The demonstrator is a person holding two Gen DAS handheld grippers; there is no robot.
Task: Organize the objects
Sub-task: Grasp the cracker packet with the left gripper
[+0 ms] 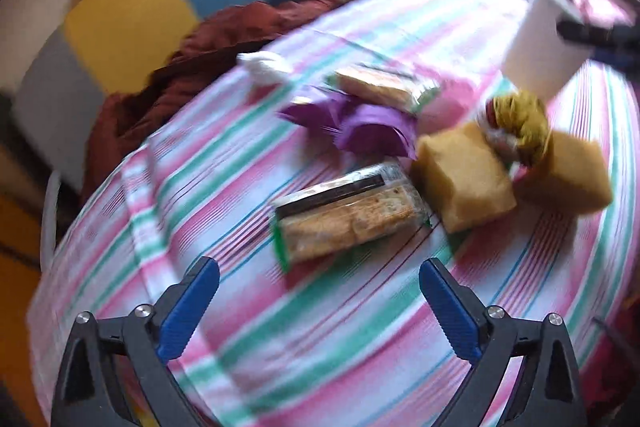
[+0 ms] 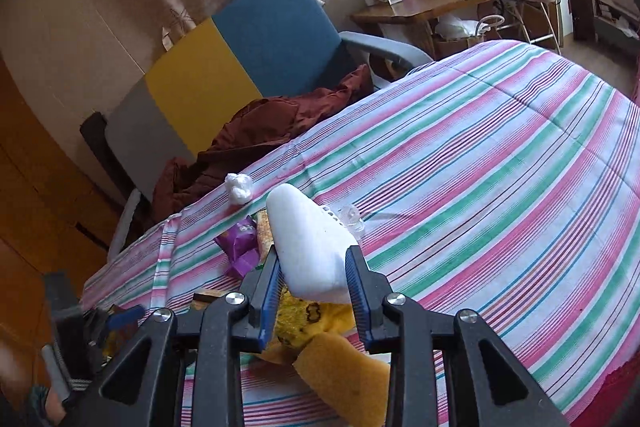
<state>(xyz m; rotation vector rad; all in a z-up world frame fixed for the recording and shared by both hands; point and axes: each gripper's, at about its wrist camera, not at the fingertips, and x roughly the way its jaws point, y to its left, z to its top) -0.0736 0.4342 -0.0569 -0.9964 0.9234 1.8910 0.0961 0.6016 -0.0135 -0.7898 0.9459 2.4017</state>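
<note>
Clamped between the fingers of the right gripper [image 2: 313, 269], a white block [image 2: 308, 247] is held above the striped bedspread [image 2: 480, 167]. Wide apart and empty, the left gripper [image 1: 320, 301] is poised over a cracker packet [image 1: 348, 211] beside two yellow sponges [image 1: 464, 179].

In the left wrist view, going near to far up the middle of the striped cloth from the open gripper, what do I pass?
Left gripper, jaws open → nearer cracker pack → purple wrapper → farther cracker pack. The sponges and the white object held at the right are off this line.
</note>
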